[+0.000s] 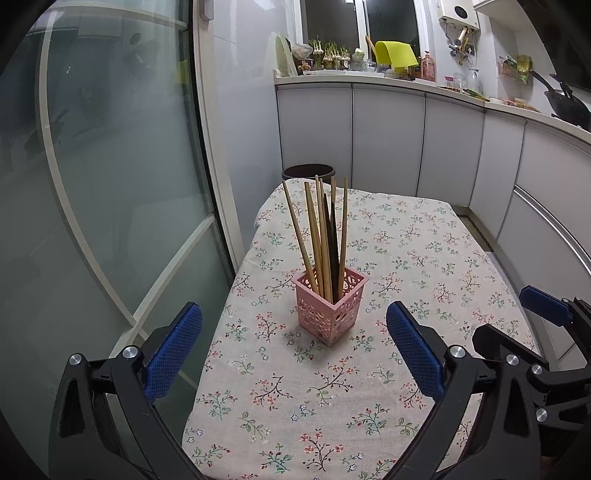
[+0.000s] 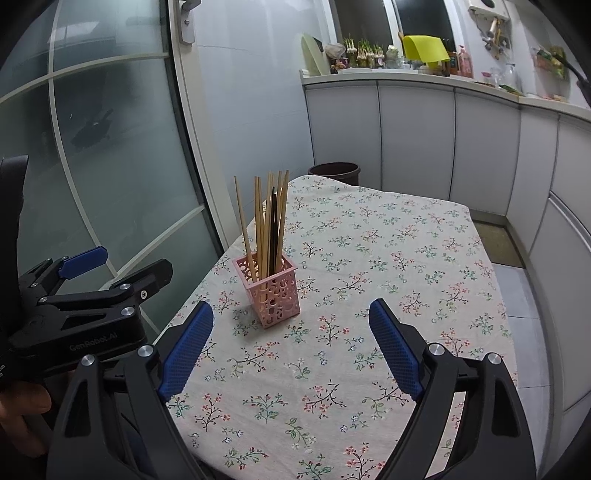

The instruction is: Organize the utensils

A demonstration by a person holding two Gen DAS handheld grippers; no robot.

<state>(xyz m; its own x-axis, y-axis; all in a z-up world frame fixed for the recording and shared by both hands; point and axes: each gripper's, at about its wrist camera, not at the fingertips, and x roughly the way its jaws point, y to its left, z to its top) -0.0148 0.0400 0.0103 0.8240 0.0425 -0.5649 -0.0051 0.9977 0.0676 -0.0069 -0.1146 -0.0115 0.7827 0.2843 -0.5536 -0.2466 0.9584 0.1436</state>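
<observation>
Left wrist cam: sits behind the left gripper [image 1: 293, 321], above table [image 1: 424, 236] near edge, facing fwd and slightly down; pink basket [image 1: 330, 303] near, approx. centre. Right wrist cam: same height and heading behind the right gripper [image 2: 291, 319], offset to the right; basket left of centre. Shared: table, basket, chopsticks [image 1: 325, 236], cabinets [image 1: 388, 140], glass door [image 1: 103, 166]. Each cam catches the other gripper at frame edge.

frosted glass door [image 1: 110, 184] | grey cabinets [image 1: 388, 140] | floral tablecloth [image 1: 406, 258] | window [image 1: 362, 29]
</observation>
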